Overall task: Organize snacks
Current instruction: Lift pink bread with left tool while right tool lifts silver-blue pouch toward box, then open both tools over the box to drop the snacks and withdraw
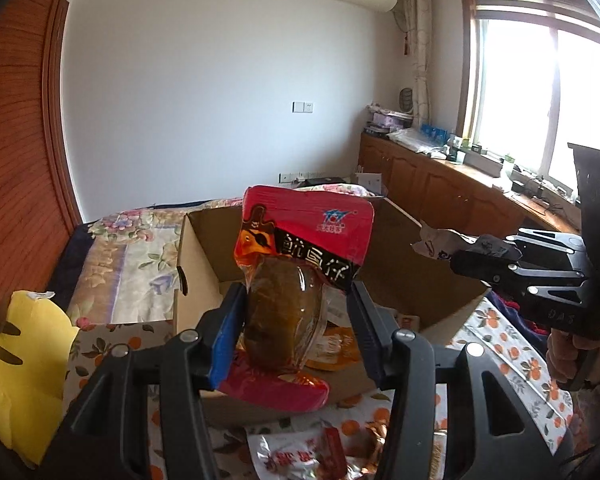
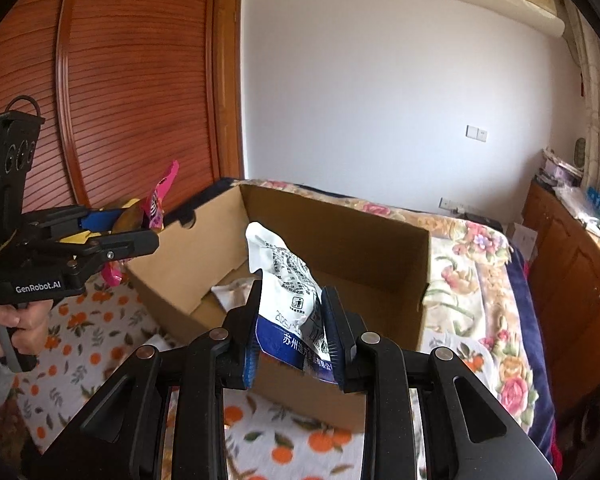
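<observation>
My left gripper (image 1: 294, 322) is shut on a red snack packet (image 1: 300, 264) with a brown piece showing through its clear window; it hangs upright above the near wall of an open cardboard box (image 1: 204, 248). My right gripper (image 2: 290, 328) is shut on a white and blue snack packet (image 2: 288, 276), held over the same cardboard box (image 2: 340, 236). In the left wrist view the right gripper (image 1: 466, 260) comes in from the right with the white packet (image 1: 436, 240). In the right wrist view the left gripper (image 2: 140, 228) shows at the left with its pink-red packet (image 2: 160, 200).
The box stands on a bed with an orange-print sheet (image 2: 92, 344) and a floral quilt (image 2: 480, 292). Packets lie inside the box (image 1: 336, 344) and in front of it (image 1: 300, 456). A yellow cushion (image 1: 24, 380) lies at the left. Wooden cabinets (image 1: 440, 188) run under the window.
</observation>
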Demonstrator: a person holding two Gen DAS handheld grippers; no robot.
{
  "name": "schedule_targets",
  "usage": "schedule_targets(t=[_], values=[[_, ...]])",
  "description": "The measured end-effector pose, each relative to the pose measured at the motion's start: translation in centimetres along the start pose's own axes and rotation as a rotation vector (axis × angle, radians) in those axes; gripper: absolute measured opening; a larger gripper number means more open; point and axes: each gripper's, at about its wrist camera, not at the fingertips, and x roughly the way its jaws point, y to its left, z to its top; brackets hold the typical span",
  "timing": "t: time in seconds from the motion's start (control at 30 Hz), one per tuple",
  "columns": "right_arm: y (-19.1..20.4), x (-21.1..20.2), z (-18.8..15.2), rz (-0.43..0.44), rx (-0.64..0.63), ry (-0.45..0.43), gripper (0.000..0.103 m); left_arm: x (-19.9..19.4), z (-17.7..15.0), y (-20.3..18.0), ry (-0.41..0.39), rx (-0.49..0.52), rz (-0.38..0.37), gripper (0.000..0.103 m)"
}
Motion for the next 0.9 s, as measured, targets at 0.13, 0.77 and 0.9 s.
schedule_targets(t=[0.13, 0.77, 0.9], values=[[-0.4, 2.4, -0.1, 0.002, 0.001, 0.012, 0.027, 1.6, 0.1, 0.4, 0.013, 0.001, 0.010, 0.052], [-2.0, 6.6, -1.4, 0.051, 0.049, 0.088, 0.031, 6.3, -1.4, -1.6, 0.125, 0.014, 0.035, 0.054], [-1.9, 6.4, -1.6, 0.037, 0.040, 0.083, 0.049, 6.0, -1.4, -1.9, 0.132, 0.025, 0.051, 0.059]])
